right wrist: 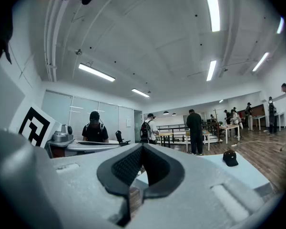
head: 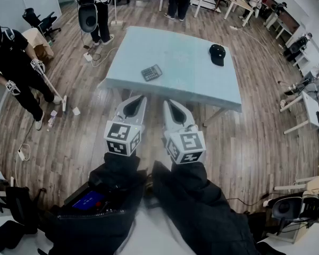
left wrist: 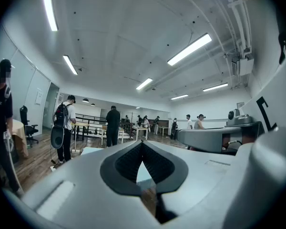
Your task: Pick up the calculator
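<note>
A dark calculator [head: 151, 72] lies on the pale blue table [head: 186, 84], near its front left part. Both grippers hover side by side over the wooden floor, short of the table's near edge. My left gripper [head: 139, 98] points level toward the table with its jaws together and nothing between them. My right gripper [head: 168, 103] is likewise shut and empty. In the left gripper view the left gripper [left wrist: 142, 144] hides the calculator. In the right gripper view the right gripper [right wrist: 142, 147] also hides it.
A black cap [head: 217, 53] [right wrist: 230, 158] rests on the table's far right part. Several people stand around the room, one at the left [head: 13, 62] close by. White tables [head: 308, 110] line the right side. Cables [head: 22, 153] lie on the floor at left.
</note>
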`<action>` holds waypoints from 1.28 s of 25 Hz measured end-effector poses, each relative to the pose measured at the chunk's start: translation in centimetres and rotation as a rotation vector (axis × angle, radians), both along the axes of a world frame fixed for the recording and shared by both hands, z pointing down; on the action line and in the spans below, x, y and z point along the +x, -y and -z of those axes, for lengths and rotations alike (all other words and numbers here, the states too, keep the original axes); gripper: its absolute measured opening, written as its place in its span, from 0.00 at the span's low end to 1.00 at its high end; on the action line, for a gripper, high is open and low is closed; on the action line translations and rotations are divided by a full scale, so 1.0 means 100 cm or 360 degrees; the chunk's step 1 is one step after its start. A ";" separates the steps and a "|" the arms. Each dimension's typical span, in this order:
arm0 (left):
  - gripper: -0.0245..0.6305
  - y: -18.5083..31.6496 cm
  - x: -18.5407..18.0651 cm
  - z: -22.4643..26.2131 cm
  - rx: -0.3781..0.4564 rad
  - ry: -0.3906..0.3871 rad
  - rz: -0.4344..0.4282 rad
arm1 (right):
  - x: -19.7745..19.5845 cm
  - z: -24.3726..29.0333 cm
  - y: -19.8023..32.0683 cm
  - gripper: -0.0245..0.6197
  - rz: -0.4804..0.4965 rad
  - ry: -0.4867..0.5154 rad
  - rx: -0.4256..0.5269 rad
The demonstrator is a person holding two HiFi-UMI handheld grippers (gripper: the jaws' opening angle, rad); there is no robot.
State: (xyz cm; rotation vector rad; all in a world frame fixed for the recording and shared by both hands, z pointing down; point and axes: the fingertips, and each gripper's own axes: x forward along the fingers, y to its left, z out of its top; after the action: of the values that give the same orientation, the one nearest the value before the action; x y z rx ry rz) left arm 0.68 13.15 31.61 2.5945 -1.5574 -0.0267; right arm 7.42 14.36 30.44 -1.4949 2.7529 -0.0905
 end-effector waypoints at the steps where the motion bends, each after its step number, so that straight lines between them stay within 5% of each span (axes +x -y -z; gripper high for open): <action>1: 0.03 0.000 0.001 0.000 -0.0002 -0.0001 -0.0003 | 0.000 0.000 0.000 0.04 -0.0003 0.0000 -0.0002; 32: 0.03 -0.043 -0.020 -0.038 -0.0159 -0.0012 -0.0051 | -0.016 -0.032 -0.039 0.04 -0.0146 -0.0069 -0.0118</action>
State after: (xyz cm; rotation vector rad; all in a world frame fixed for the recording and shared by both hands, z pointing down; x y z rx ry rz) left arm -1.35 17.46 35.45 2.5390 -1.4747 0.0431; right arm 5.82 18.22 33.62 -1.6579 2.7373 -0.1629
